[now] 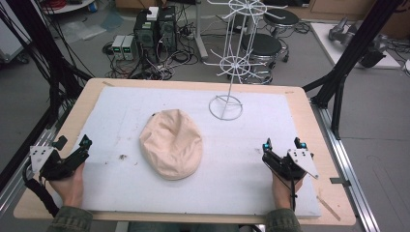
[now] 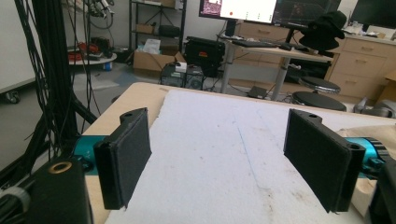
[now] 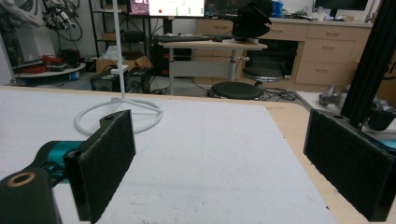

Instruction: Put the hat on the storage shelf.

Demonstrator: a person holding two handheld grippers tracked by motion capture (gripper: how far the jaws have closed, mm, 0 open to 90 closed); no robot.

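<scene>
A beige fabric flat cap [image 1: 171,143] lies mid-tabletop on the white foam mat [image 1: 241,179], near-left of the white wire stand [image 1: 232,63]. The left tool [image 1: 72,147] and right tool [image 1: 283,143] rest wide open and empty at the near corners.

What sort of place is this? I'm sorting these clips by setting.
Probably a robotics lab or workshop: desktop computers stand on the floor amid tangled cables, a monitor sits on a desk behind, and a black frame rises beside the table.
</scene>
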